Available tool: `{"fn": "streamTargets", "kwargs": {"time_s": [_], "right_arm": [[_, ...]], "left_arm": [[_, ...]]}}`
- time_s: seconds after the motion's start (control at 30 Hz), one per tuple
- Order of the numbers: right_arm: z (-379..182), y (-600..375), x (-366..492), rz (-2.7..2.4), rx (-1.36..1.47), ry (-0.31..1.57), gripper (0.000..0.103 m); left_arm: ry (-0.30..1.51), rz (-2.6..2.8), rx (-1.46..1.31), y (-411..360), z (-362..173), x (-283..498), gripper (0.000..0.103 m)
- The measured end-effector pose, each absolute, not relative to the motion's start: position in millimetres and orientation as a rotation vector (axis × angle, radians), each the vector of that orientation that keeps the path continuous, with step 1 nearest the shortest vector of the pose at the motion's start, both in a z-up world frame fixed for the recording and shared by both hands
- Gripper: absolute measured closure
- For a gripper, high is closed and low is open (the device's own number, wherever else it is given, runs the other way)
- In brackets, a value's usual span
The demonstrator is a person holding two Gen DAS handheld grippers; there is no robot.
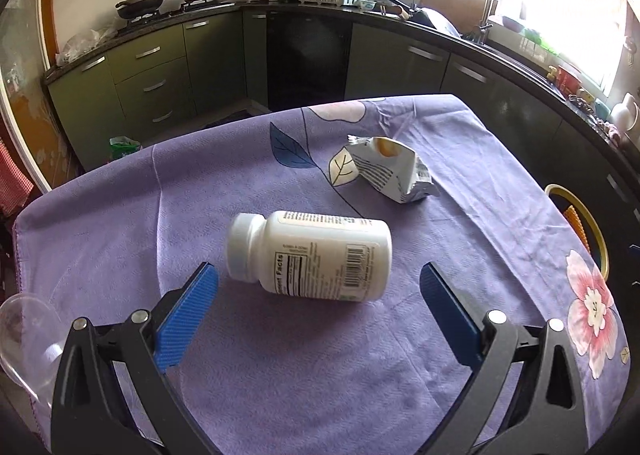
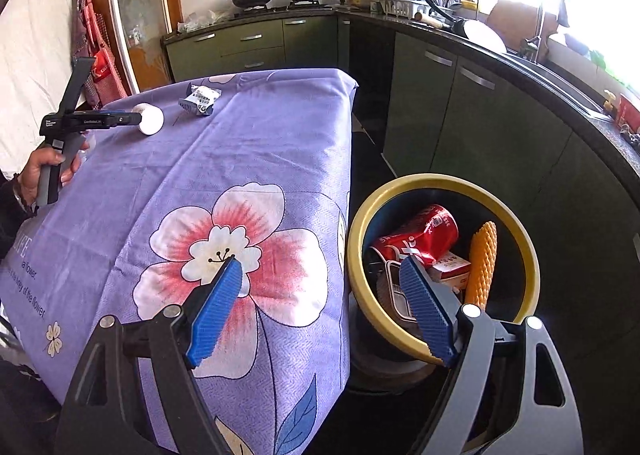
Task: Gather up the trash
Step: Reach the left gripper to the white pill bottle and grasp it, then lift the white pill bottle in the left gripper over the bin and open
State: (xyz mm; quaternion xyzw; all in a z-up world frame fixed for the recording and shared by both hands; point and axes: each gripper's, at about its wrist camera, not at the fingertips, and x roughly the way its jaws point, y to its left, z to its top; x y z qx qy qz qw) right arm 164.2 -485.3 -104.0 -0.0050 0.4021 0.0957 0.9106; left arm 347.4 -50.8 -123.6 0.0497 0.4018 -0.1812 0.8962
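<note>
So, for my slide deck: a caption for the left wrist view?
Open left gripper approaches a white bottle lying on the purple tablecloth, crumpled wrapper behind.

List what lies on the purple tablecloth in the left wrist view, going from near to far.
Open blue-padded left hand-held gripper → white plastic pill bottle lying on its side → crumpled white-and-blue foil snack wrapper → far edge of the purple floral tablecloth.

left gripper (image 1: pixel 319 275) open wide, right gripper (image 2: pixel 320 269) open
</note>
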Motion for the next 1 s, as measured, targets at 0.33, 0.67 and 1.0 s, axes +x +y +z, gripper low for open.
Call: {"fn": "streamTargets", "kwargs": {"time_s": [0.33, 0.67, 1.0], "right_arm": [[-110, -477, 173, 0.22, -0.016, 0.847, 0.023], [-109, -476, 172, 0.223, -0.014, 0.848, 0.023], [-107, -475, 169, 0.223, -0.017, 0.841, 0.023]], "left_arm": [[0.842, -0.415, 0.092, -56, -132, 364, 0.007], [0.838, -0.39, 0.149, -64, -135, 364, 0.023], [0.821, -0.416, 0.172, -75, -126, 341, 0.023]]}}
